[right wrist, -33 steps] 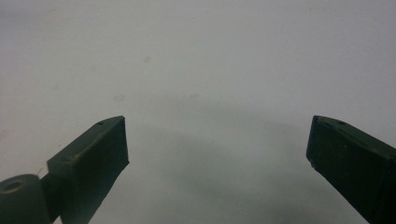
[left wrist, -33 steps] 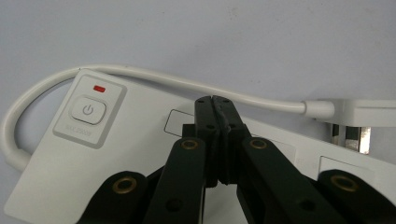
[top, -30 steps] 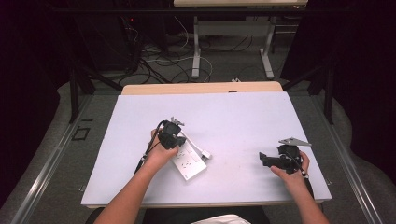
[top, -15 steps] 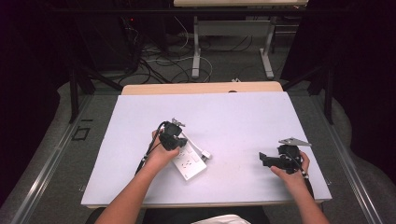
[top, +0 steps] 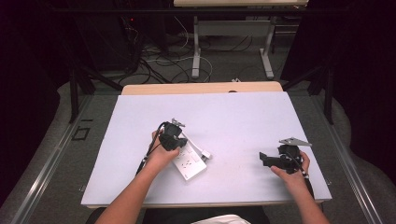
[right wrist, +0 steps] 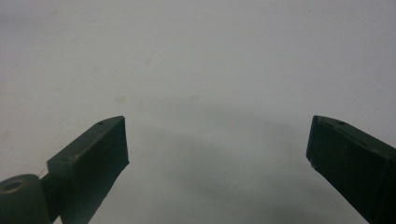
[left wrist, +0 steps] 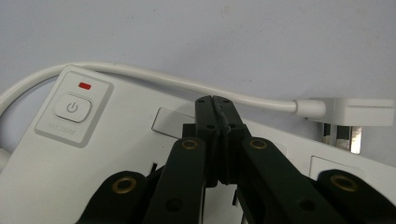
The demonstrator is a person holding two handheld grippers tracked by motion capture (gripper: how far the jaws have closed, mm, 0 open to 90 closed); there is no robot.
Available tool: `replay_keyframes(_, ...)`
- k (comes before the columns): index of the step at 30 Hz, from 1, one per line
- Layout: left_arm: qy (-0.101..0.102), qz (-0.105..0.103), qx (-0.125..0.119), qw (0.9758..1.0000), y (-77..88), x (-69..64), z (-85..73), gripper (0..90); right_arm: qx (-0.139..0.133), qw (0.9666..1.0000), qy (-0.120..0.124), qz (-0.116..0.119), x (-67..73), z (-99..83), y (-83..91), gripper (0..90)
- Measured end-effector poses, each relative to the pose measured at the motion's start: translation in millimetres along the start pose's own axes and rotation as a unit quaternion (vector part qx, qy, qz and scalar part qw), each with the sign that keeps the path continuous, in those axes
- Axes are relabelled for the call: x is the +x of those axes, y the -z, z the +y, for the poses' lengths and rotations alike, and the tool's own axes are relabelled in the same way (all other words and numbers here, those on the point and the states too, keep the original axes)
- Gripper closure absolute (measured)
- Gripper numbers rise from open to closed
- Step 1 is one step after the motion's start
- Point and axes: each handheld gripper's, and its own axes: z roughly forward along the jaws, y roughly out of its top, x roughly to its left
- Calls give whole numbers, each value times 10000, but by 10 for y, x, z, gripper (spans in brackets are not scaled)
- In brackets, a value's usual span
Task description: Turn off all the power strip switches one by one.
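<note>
While a person's two forearms are reaching in over the pale lavender-white bench (top: pixel 243 116), the left claw (left wrist: pixel 215 100) is resting, jaws pressed fully together with nothing between them, on top of a flat white plastic power strip (top: pixel 190 164) lying near the bench's front left of centre. Its square power button (left wrist: pixel 71 108) with a red indicator is sitting beside the claw tips, and its white cable (left wrist: pixel 154 78) and plug (left wrist: pixel 348 113) are lying just behind. The right claw (right wrist: pixel 217 140), well apart, is hovering with jaws spread wide over bare bench.
</note>
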Motion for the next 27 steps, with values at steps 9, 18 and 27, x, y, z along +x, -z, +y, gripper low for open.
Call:
replay_keyframes(9,-10,2,-58,10000,33,-9,-3,900,3,10000,-12,4,-1,0,1,50)
replay_keyframes(18,-49,-68,-22,10000,95,-48,-12,900,-7,10000,13,11,2,3,4,50)
replay_keyframes(27,-55,-92,-69,9999,144,-111,-31,900,-10,10000,13,19,6,4,6,50)
